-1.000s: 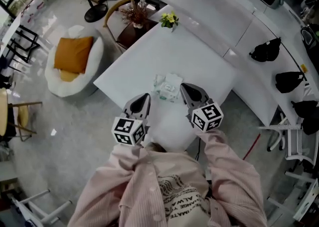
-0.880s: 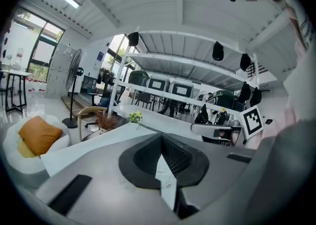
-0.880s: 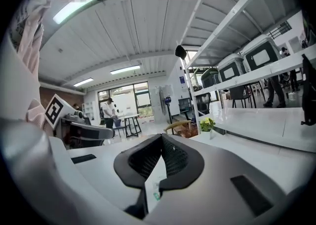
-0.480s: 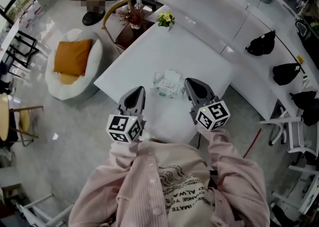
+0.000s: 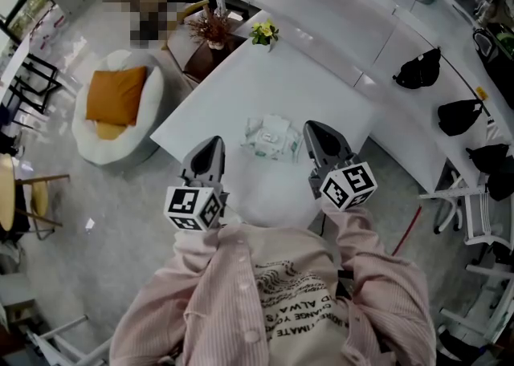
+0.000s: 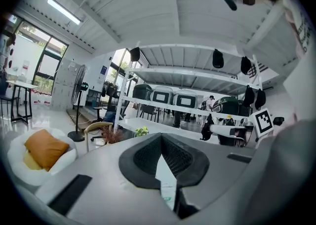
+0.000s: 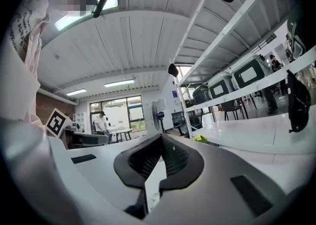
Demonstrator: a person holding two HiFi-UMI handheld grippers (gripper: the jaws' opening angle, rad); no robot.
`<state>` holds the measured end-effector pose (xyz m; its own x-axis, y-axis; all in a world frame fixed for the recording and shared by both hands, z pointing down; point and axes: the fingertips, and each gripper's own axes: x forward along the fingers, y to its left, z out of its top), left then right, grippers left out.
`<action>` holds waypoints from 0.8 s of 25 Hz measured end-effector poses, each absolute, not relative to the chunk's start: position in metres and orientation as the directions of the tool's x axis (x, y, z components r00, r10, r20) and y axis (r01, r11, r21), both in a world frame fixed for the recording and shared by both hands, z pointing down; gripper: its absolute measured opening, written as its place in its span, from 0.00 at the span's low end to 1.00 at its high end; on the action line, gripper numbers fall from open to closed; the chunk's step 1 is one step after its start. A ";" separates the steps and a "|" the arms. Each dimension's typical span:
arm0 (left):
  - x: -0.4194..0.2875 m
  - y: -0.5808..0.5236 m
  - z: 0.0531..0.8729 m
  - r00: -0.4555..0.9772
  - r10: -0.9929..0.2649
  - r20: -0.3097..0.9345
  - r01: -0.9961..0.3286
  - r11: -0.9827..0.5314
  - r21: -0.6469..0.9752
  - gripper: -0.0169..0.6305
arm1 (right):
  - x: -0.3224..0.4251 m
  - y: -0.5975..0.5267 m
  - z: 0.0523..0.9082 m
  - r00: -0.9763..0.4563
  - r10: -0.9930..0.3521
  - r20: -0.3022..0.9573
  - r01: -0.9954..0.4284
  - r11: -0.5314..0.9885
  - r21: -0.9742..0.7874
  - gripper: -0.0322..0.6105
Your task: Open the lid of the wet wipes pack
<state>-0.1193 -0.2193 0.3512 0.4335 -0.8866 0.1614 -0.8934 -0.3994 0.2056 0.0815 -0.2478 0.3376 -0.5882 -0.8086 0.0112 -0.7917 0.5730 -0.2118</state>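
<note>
The wet wipes pack [image 5: 271, 137], pale with a green-marked lid on top, lies flat near the middle of the white table [image 5: 241, 83]. Its lid looks closed. My left gripper [image 5: 210, 148] hovers just left of the pack and nearer to me, not touching it, with nothing between its shut jaws. Just right of the pack is my right gripper [image 5: 315, 133], also clear of it, shut and empty. In the left gripper view [image 6: 161, 135] and the right gripper view [image 7: 161, 136] the black pads meet at the tips, and the room lies beyond.
A small yellow flower pot [image 5: 266, 31] and a dried plant [image 5: 210, 27] stand at the table's far corner. A white armchair with an orange cushion [image 5: 116, 95] is on the floor to the left. Black bags [image 5: 418, 67] hang along the long counter on the right.
Both grippers have lifted and drawn back toward me, spreading slightly apart from the pack. The pack has not moved.
</note>
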 end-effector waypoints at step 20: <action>-0.122 -0.219 0.351 0.416 -0.893 0.171 -0.905 -0.387 0.178 0.03 | 0.082 -0.249 0.333 -0.578 -0.816 0.012 -0.803 0.566 -0.186 0.05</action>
<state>-0.1223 -0.2185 0.3515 0.4160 -0.8931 0.1714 -0.9047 -0.3873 0.1777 0.0824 -0.2488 0.3331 -0.5780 -0.8160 0.0124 -0.8031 0.5660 -0.1861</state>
